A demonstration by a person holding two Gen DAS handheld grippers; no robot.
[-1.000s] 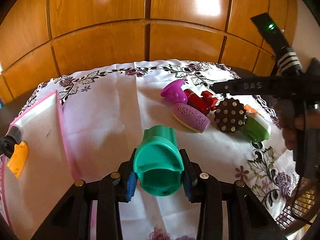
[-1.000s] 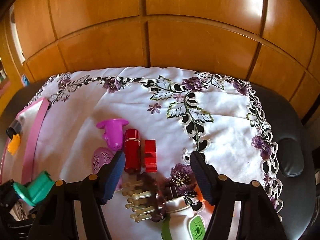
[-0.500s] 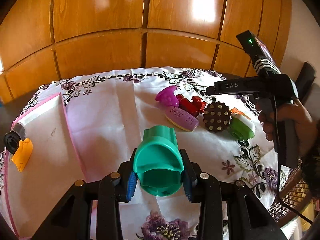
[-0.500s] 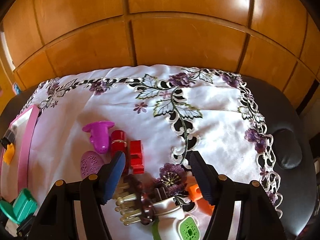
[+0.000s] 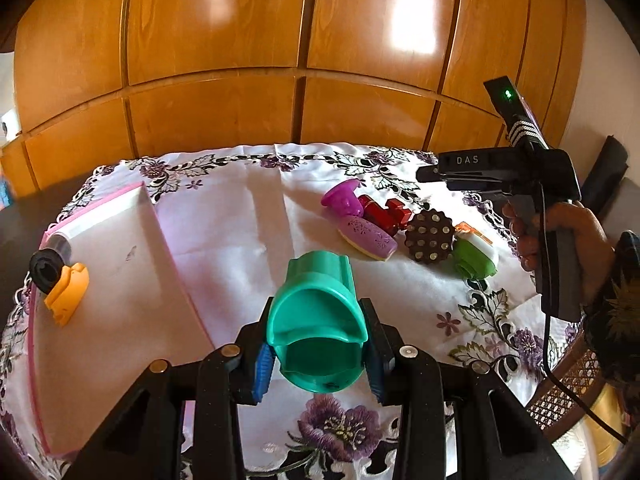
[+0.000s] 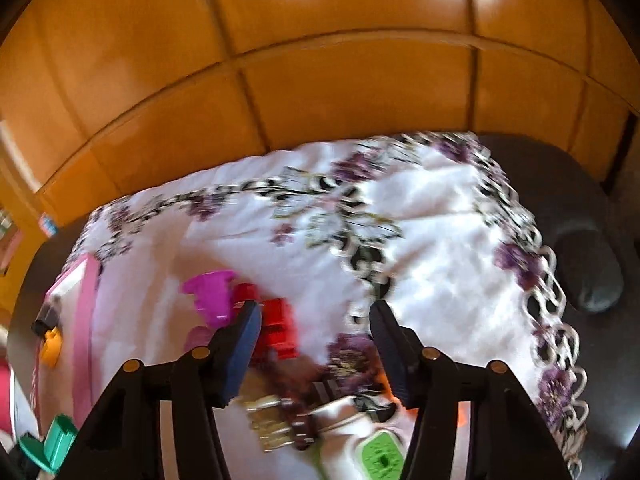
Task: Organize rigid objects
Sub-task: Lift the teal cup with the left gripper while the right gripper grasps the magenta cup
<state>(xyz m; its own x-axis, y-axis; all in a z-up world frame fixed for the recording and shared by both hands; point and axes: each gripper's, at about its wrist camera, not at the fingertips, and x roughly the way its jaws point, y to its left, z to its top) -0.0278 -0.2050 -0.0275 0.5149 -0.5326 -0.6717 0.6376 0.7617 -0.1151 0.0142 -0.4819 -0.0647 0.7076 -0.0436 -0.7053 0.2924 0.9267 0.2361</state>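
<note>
While my left gripper (image 5: 318,354) clamps a teal plastic cup-shaped piece (image 5: 318,332) between its blue pads, the piece hangs above the white embroidered tablecloth (image 5: 248,248), its open mouth facing my camera. To the left lies a pink-rimmed white tray (image 5: 100,264), and on its far left part rest a black cylindrical piece (image 5: 45,269) and an orange clip (image 5: 67,293), touching each other. Well apart, on the right side of the cloth, sits a cluster of small things: a magenta funnel-shaped piece (image 5: 343,199), a purple oval piece (image 5: 369,237) just in front of it, a dark red piece (image 5: 386,213), a brown studded disc (image 5: 430,236) and a green and white container (image 5: 476,258).

My right gripper (image 6: 316,340) hovers over that cluster, held by my right hand (image 5: 568,236). Its jaws are closing, with nothing pressed between the pads; the picture from it is blurred. Below and between its fingers I can make out the red piece, the studded disc with pale pegs, and the green and white container at the bottom edge. Glossy wooden panels (image 5: 224,52) rise behind the table.
</note>
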